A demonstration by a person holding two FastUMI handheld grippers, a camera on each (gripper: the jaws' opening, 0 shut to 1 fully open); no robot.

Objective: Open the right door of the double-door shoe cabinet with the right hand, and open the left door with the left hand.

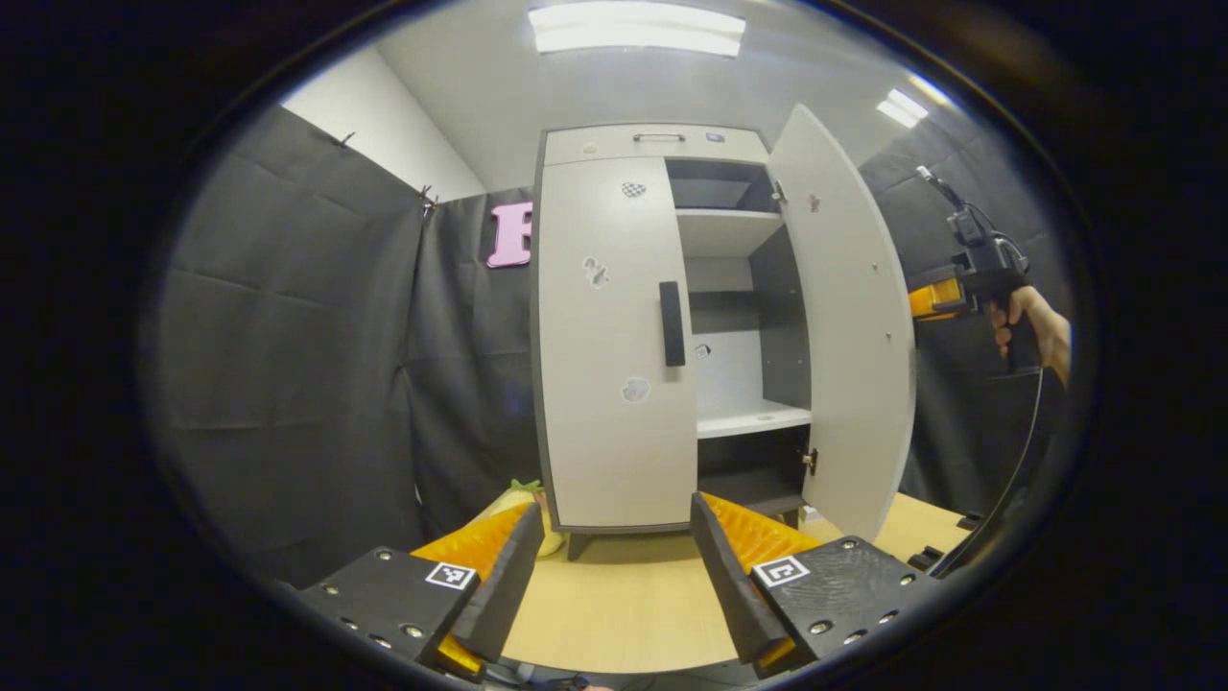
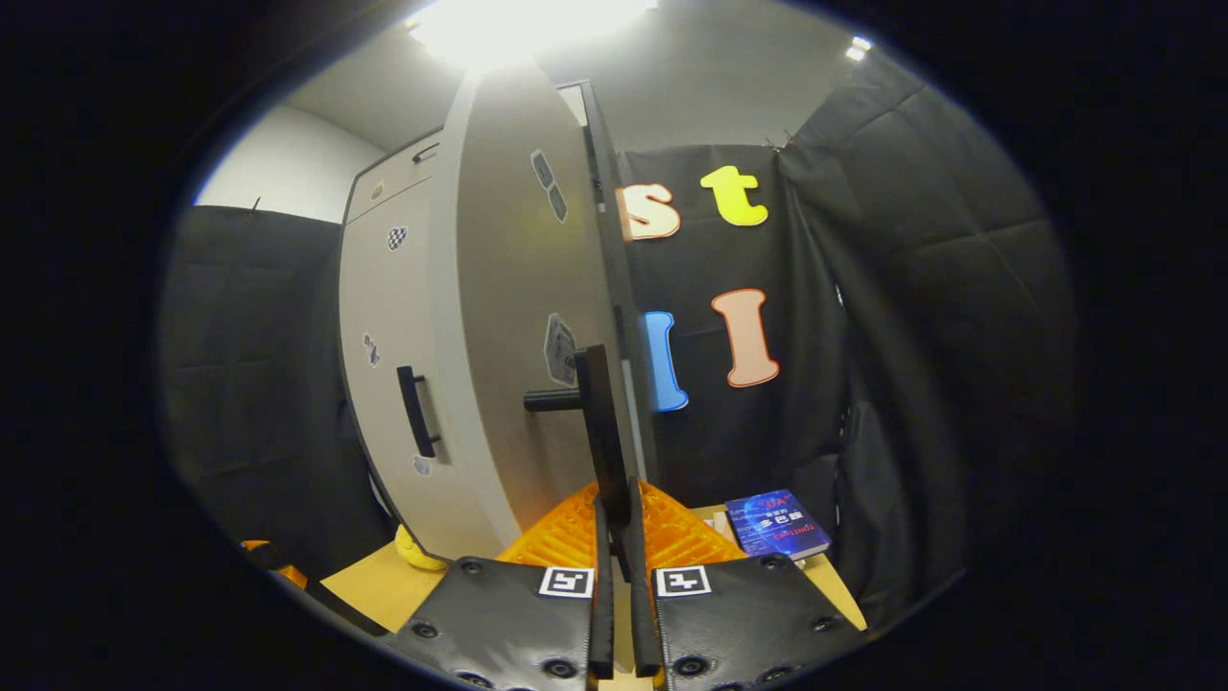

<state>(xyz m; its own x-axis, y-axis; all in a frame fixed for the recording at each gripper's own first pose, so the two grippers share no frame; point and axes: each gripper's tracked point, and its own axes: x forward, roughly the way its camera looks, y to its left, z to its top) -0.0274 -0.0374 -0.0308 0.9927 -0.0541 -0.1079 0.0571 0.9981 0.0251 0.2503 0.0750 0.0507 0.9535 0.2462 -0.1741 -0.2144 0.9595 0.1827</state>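
Shoe cabinet [image 1: 662, 144] stands upright on a light wood table [image 1: 614, 595] against the black cloth booth wall, seen head-on in the left gripper view. Right door [image 1: 844, 317] is swung out wide toward the camera, its free edge reaching over the table near the right side; left door [image 1: 614, 345] is flat shut, with its dark vertical handle [image 1: 673, 323] near its inner edge. The open half shows a white shelf up top [image 1: 724, 230], a white lower shelf [image 1: 753, 419] and dark side panels; the compartments look bare, and the lowest dark one is too dim to tell. A top drawer front carries a slim handle [image 1: 659, 137]. Small stickers dot both doors, none legible. Left gripper [image 1: 614, 576] hangs over the table in front of the shut door, jaws spread wide, nothing between them, well apart from the handle; bare tabletop lies between it and the cabinet base. Right gripper [image 2: 614, 518] sits at the open door's outer face, fingers pinched narrow on the door's dark bar handle [image 2: 600, 432], which runs up from between the fingers. In the left gripper view the same tool [image 1: 969, 278] and the hand [image 1: 1031, 331] holding it show beyond the open door's edge, cable trailing down. A blue book [image 2: 777, 525] lies on the table by the right cloth wall, cover text too small to read. Something yellow [image 2: 417, 552] rests on the table at the cabinet's foot on the left-door side. Square marker tags sit on each gripper's body.
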